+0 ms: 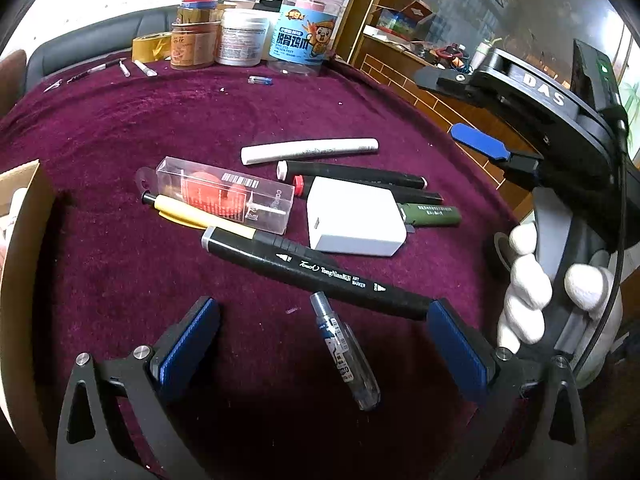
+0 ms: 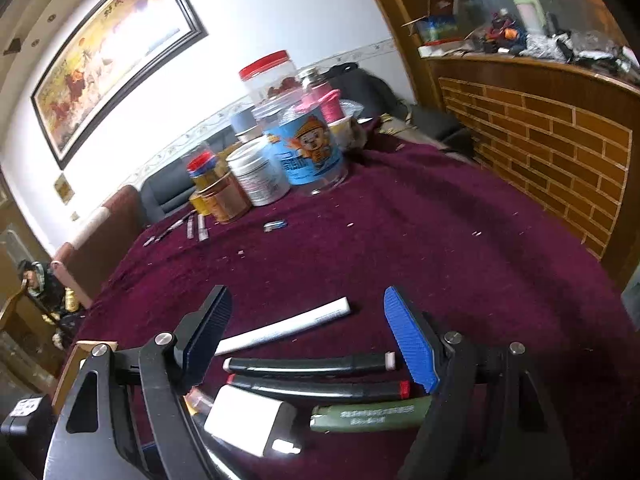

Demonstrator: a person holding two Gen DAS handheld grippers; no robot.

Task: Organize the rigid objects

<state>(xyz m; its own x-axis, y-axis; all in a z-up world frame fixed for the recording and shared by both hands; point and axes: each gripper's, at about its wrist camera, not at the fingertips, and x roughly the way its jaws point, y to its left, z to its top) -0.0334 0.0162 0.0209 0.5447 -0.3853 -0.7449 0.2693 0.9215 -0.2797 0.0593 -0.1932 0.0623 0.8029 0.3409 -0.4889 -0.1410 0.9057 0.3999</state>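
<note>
On the maroon cloth (image 1: 120, 272) my left gripper (image 1: 322, 344) stands wide open and low. A clear lead refill tube (image 1: 344, 354) lies between its pads, untouched, and the end of a large black art marker (image 1: 316, 276) reaches its right pad. Beyond lie a white charger (image 1: 354, 218), a clear box with an orange sponge (image 1: 224, 198), a yellow pen (image 1: 196, 212), two black markers (image 1: 352, 174), a green knife (image 1: 432, 214) and a white pen (image 1: 308, 150). My right gripper (image 2: 308, 338), in a gloved hand (image 1: 528, 292), hovers open over the white pen (image 2: 288, 326) and black markers (image 2: 308, 364), gripping nothing.
Several jars (image 1: 304, 32) and a tape roll (image 1: 150, 46) crowd the table's far edge, with small pens (image 1: 144, 68) beside them. A cardboard box (image 1: 24, 216) stands at the left. A brick-patterned counter (image 2: 540, 152) runs along the right of the table.
</note>
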